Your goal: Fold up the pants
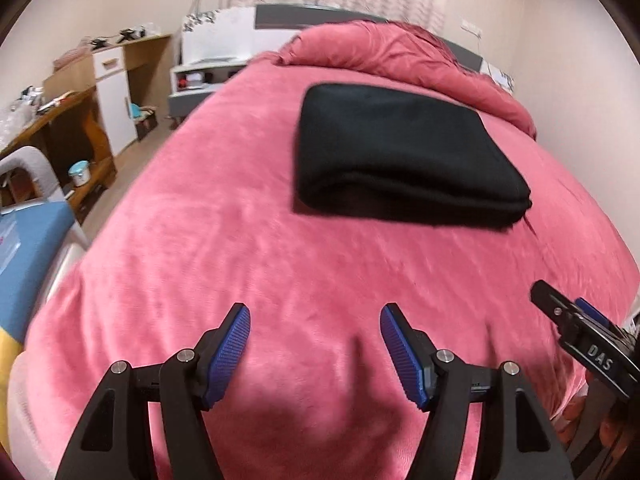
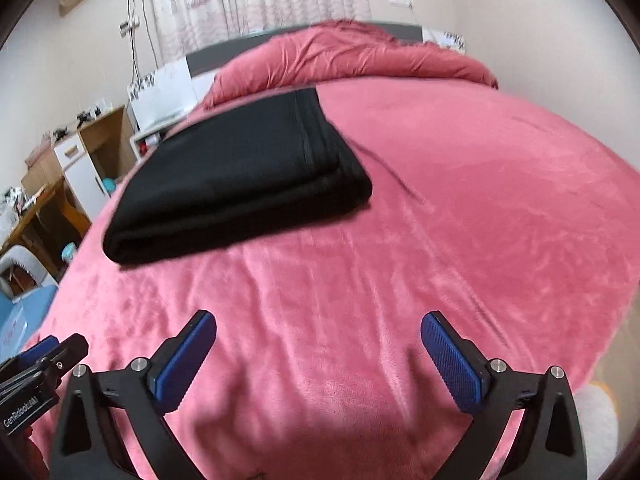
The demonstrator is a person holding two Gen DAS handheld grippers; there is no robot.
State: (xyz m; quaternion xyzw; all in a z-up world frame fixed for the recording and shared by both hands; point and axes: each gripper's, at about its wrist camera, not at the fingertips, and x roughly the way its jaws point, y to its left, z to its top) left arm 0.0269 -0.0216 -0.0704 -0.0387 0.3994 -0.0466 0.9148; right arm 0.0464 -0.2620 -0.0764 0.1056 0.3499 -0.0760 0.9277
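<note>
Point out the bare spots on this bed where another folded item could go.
The pink blanket is bare between the folded black pants and the bed's right edge, and across the near strip between the pants and both open tools, left tool and right tool. The head end is crowded: the bunched duvet lies just behind the pants.

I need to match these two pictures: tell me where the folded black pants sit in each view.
Left wrist view: folded black pants lie upper centre-right on the pink bed cover.
Right wrist view: pants lie centre-left.
Shared landmark: the bunched pink duvet just beyond them.
</note>
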